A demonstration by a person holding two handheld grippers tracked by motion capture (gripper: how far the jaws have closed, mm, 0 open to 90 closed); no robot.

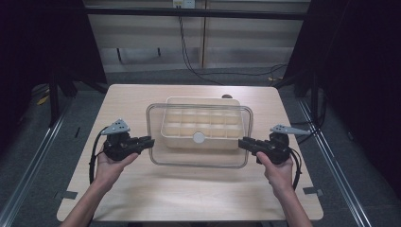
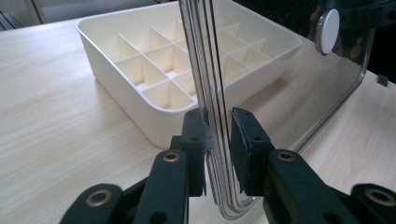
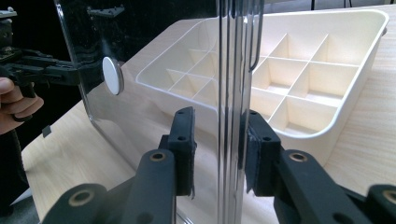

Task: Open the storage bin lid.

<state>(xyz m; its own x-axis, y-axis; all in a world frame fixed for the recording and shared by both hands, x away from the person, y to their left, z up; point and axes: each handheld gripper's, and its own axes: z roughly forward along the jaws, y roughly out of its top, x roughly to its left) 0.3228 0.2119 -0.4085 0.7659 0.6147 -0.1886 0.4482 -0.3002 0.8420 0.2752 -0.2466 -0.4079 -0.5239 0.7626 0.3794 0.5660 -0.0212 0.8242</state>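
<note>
A clear plastic lid (image 1: 198, 160) with a white round knob (image 1: 199, 137) is held level over a cream tray (image 1: 165, 124) divided into several compartments, at the middle of the table. My left gripper (image 1: 150, 142) is shut on the lid's left rim, and my right gripper (image 1: 241, 143) is shut on its right rim. In the left gripper view the lid's rim (image 2: 210, 70) runs edge-on between the pads of the left gripper (image 2: 218, 140), with the tray (image 2: 116, 93) behind. In the right gripper view the lid's rim (image 3: 233, 70) stands between the pads of the right gripper (image 3: 219, 140).
The light wooden table (image 1: 189, 198) has bare room in front of and beside the tray. Small tape marks (image 1: 69, 194) sit near its front corners. A black cable (image 1: 189, 56) trails on the floor behind, and dark frame posts stand at both sides.
</note>
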